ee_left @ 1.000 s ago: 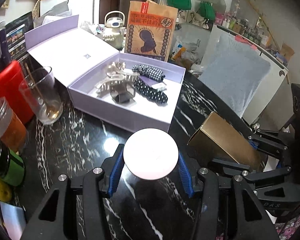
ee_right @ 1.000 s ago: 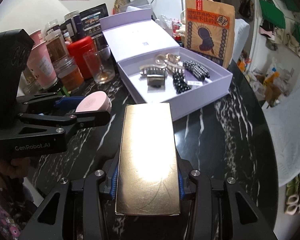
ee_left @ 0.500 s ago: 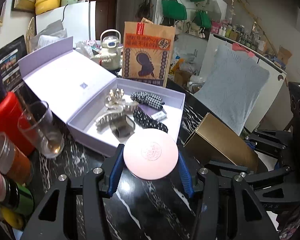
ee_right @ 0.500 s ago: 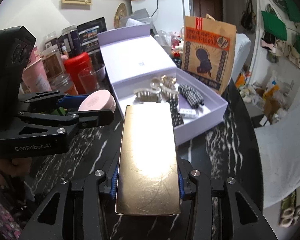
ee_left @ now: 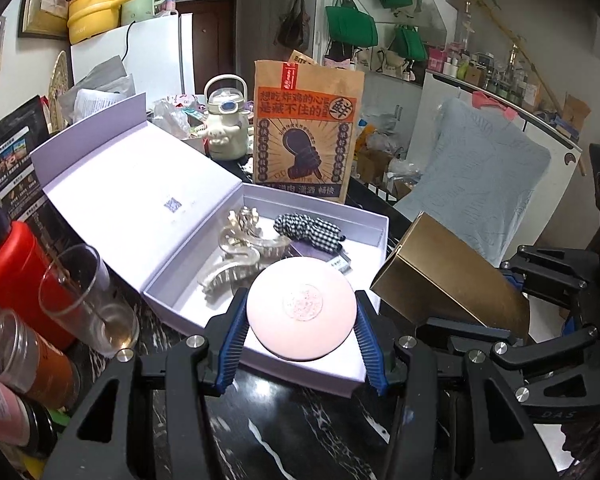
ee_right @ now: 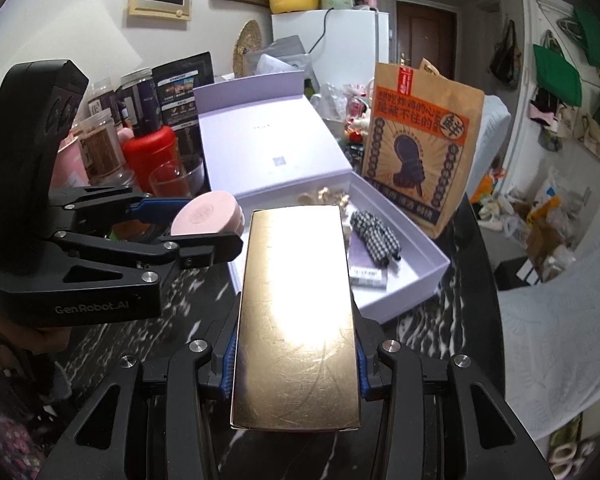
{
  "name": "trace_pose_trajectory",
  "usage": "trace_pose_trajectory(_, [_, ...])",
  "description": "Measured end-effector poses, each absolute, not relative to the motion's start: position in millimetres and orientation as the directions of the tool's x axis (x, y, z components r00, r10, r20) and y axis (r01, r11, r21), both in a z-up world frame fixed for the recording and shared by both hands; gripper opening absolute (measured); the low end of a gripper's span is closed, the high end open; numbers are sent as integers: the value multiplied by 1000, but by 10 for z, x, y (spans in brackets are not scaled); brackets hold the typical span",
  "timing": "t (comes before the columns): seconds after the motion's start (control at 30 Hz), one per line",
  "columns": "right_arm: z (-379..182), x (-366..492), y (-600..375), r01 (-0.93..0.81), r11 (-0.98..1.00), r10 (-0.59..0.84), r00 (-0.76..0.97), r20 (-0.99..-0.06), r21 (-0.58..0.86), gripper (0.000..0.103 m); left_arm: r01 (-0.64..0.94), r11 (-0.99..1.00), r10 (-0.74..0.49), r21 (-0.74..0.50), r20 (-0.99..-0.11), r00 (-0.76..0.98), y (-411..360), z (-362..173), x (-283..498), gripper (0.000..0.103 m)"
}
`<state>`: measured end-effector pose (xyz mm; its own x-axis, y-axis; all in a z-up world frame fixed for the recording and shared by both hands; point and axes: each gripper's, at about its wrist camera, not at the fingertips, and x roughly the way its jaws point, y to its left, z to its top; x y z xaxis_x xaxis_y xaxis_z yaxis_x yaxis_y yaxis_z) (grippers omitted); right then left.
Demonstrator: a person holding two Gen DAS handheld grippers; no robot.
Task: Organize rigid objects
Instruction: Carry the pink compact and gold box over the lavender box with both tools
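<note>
Gleaming scratched gold box (ee_right: 296,312); matte pink round compact (ee_left: 301,307)

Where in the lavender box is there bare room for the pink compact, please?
The lavender box is bare along its near edge, by the small label card. Crowded: hair claws left, checked bow toward the back.

pink round compact (ee_left: 301,313), gold box (ee_right: 296,316), lilac gift box (ee_left: 374,236), black-white gingham scrunchie (ee_left: 312,231), white-veined black marble table (ee_left: 300,432)
</note>
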<state>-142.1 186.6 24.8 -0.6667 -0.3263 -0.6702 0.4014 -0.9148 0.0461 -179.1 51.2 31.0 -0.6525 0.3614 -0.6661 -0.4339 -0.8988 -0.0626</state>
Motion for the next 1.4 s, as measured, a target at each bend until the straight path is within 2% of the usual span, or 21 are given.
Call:
trace_pose_trajectory(1.03, [107,-2385,1916,398,-917,-312,-663,-681,33,43,-422,-906,334,-44,-686,-646,615,139,-2743,50])
trace_pose_trajectory(1.4, [-13,-2681,1897,390,-921,-293,-662,-690,16,43,-376,-927,273,-3,-692,-668,595,13,-2987,50])
